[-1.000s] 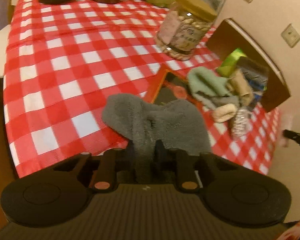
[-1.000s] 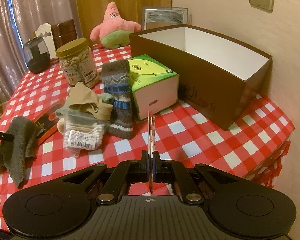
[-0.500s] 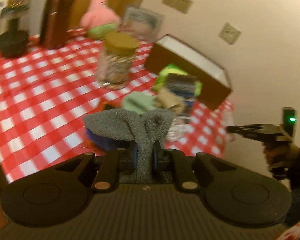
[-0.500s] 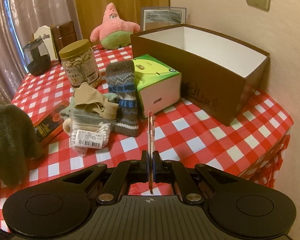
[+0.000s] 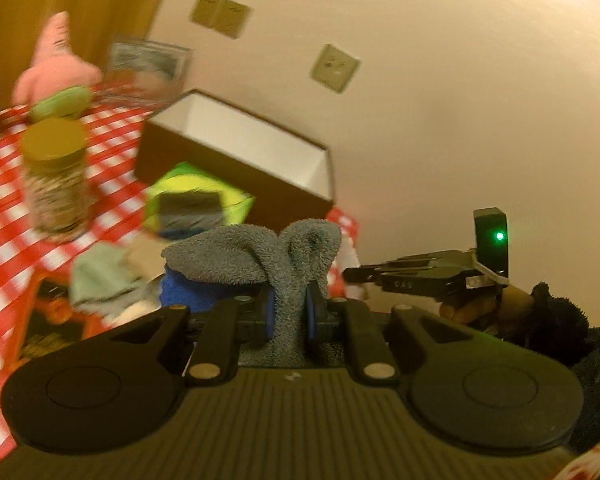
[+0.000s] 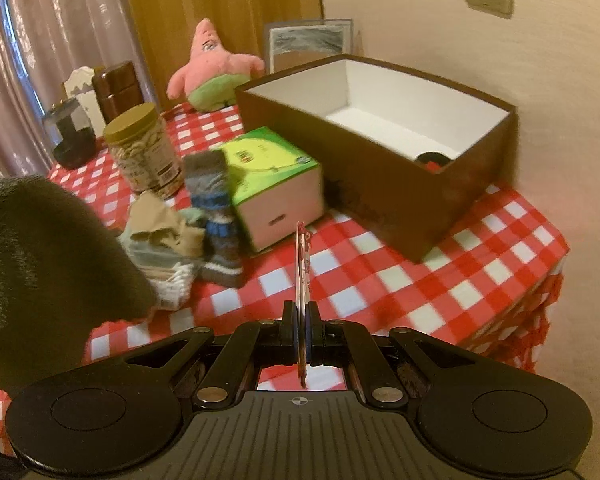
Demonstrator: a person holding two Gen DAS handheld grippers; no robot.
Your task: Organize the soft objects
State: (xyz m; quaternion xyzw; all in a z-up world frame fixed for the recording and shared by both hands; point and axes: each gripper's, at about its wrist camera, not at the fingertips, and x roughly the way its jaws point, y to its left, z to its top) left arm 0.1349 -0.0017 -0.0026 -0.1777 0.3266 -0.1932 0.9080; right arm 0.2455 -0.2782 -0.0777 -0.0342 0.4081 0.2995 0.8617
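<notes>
**Grey cloth in transit, box ahead**

Left gripper (image 5: 290,312): fingers clamped on the grey cloth (image 5: 260,256), which is held clear of the bench (image 6: 380,272). Right gripper (image 6: 300,332): fingers together on a thin flat packet (image 6: 302,256). The open box (image 5: 236,164) lies ahead of the cloth and slightly left. Judgement: the left hand is nearer for the drop; the box's long axis runs obliquely across the approach.

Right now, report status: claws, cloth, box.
Left claw shut on grey towel, lifted off table. Right claw shut on thin flat card. Brown box open; path looks clear.
</notes>
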